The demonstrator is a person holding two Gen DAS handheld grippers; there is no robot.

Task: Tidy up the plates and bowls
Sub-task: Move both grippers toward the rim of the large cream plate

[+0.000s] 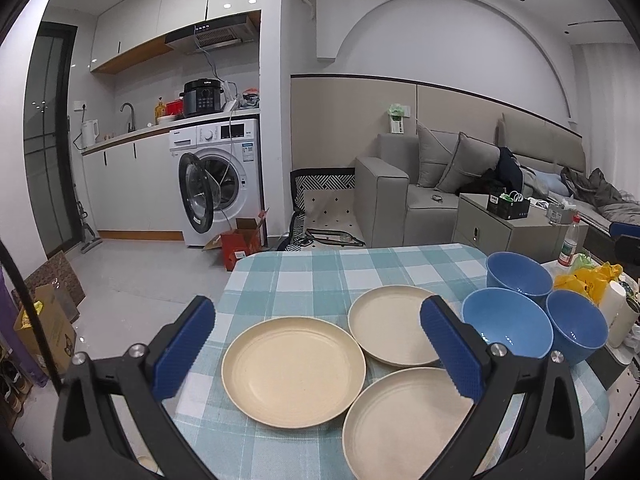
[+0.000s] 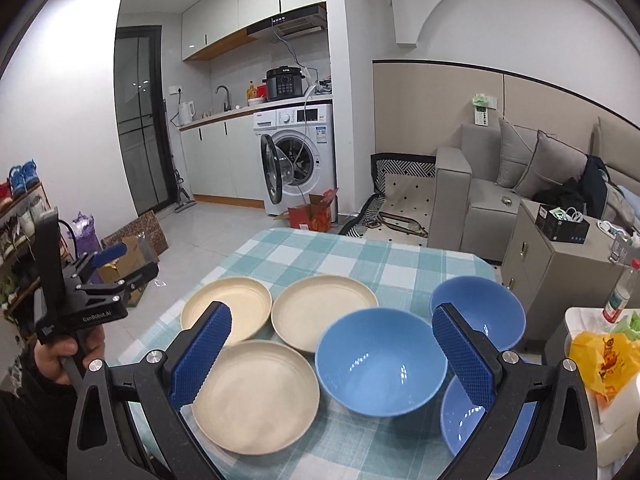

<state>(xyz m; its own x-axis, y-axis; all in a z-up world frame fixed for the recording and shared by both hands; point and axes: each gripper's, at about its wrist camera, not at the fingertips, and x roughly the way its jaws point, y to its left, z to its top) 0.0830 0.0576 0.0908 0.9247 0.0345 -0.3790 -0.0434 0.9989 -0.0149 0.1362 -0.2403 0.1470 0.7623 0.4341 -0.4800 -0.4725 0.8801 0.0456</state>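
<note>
Plates and bowls are laid out singly on the table [image 1: 320, 276], which carries a teal-and-white checked cloth; none is stacked.

Left gripper [image 1: 320, 354]: fingers spread wide, holding nothing.
- One cream plate [image 1: 293, 372] lies between the two fingers, nearer the left finger [image 1: 184, 348].
- A second cream plate [image 1: 394, 326] lies beyond it; its right edge is hidden behind the right finger [image 1: 452, 350].
- A third cream plate [image 1: 404, 424] lies nearest the camera, below the right finger and partly covered by it.
- Three blue bowls [image 1: 506, 326] stand upright in a cluster outside the right finger.

Right gripper [image 2: 332, 350]: fingers spread wide, holding nothing.
- One blue bowl [image 2: 380, 362] stands between the fingers, closer to the right finger [image 2: 460, 356].
- A second blue bowl [image 2: 480, 308] stands beyond the right finger.
- A third blue bowl [image 2: 460, 416] sits behind and below the right finger, largely hidden by it.
- The nearest cream plate [image 2: 256, 396] lies beside the left finger [image 2: 202, 354], its left edge covered by it; it touches or nearly touches the middle bowl.

In the right wrist view, a hand [image 2: 60, 356] holds the left gripper's handle, off the table's left edge.

A yellow bag [image 2: 600, 360] lies well outside the right finger.
</note>
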